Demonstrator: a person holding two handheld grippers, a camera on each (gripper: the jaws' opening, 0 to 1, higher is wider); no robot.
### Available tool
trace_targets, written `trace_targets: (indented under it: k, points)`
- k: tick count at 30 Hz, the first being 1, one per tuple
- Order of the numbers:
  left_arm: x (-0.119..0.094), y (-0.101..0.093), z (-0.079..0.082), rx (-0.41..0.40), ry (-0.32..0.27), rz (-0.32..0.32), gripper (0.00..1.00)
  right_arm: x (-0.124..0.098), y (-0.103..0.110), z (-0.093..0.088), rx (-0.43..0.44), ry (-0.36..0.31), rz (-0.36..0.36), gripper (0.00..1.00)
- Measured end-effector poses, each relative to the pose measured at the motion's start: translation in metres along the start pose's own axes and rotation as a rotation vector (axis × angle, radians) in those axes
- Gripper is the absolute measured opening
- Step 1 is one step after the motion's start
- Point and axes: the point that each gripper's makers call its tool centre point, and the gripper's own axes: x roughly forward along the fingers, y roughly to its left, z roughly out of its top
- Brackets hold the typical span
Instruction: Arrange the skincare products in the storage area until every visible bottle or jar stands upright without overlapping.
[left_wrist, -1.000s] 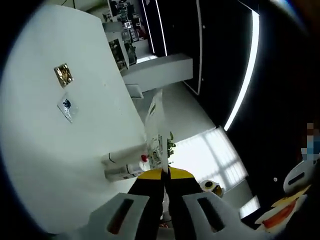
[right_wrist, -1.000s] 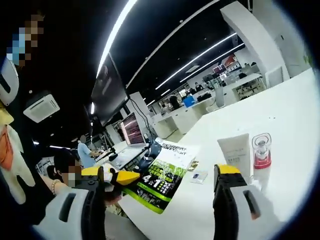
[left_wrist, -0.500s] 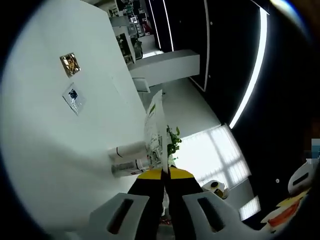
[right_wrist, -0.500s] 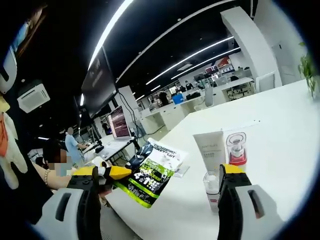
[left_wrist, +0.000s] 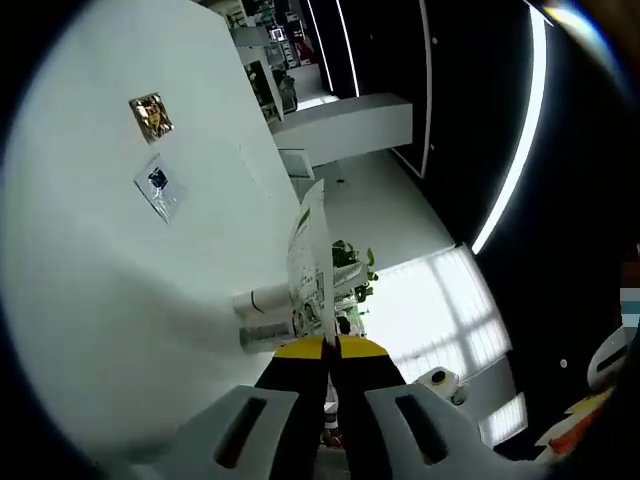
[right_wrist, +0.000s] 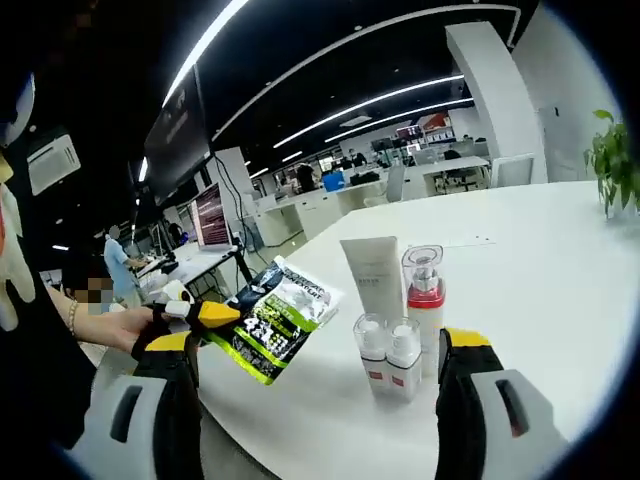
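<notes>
On the white table (right_wrist: 520, 250) we see the skincare cluster standing upright: a white tube (right_wrist: 372, 281), a red-collared pump bottle (right_wrist: 424, 297) touching it, and two small clear-capped bottles (right_wrist: 391, 352) just in front. Beside the cluster, off the table's edge, our left gripper (right_wrist: 205, 322) is clenched on a green-and-black sachet (right_wrist: 270, 318), seen edge-on in the left gripper view (left_wrist: 312, 262), its print unreadable there. Our right gripper (right_wrist: 318, 372) spreads wide, holding nothing. Two small packets (left_wrist: 155, 150) lie well apart from the cluster, labels too small to read.

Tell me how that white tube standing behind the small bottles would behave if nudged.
The white tube stands tall on a narrow end, so it probably tips easily. It sits close beside the red-collared pump bottle and two small bottles, so a fall would likely knock them.
</notes>
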Motion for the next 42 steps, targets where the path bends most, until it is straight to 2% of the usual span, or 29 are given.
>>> trace_targets:
  k: [10, 16, 18, 22, 25, 29, 32, 36, 39, 42]
  points:
    - [0.014, 0.020, -0.005, 0.000, 0.023, 0.046, 0.00, -0.009, -0.021, -0.022, -0.007, 0.041, -0.067, 1.00]
    - [0.021, 0.032, -0.013, 0.013, 0.053, 0.073, 0.00, -0.008, -0.021, -0.029, 0.030, 0.037, -0.088, 1.00]
    - [0.023, 0.037, -0.015, 0.014, 0.059, 0.085, 0.00, -0.007, -0.019, -0.030, 0.019, 0.044, -0.092, 1.00]
    - [0.025, 0.046, -0.018, 0.025, 0.068, 0.113, 0.00, -0.003, -0.021, -0.030, 0.038, 0.017, -0.101, 1.00]
    - [0.027, 0.054, -0.022, 0.046, 0.076, 0.143, 0.00, -0.003, -0.025, -0.046, -0.012, 0.091, -0.122, 1.00]
    - [0.028, 0.061, -0.025, 0.062, 0.082, 0.168, 0.00, -0.001, -0.020, -0.044, -0.043, 0.077, -0.112, 1.00]
    - [0.029, 0.066, -0.028, 0.072, 0.085, 0.187, 0.00, 0.000, -0.020, -0.050, -0.059, 0.109, -0.113, 1.00]
    - [0.029, 0.076, -0.032, 0.095, 0.097, 0.225, 0.00, -0.001, -0.021, -0.047, -0.071, 0.096, -0.121, 1.00]
    - [0.026, 0.087, -0.028, 0.091, 0.087, 0.268, 0.00, -0.002, -0.020, -0.047, -0.065, 0.095, -0.123, 1.00]
    - [0.024, 0.096, -0.024, 0.123, 0.073, 0.311, 0.00, -0.002, -0.020, -0.046, -0.065, 0.093, -0.124, 1.00]
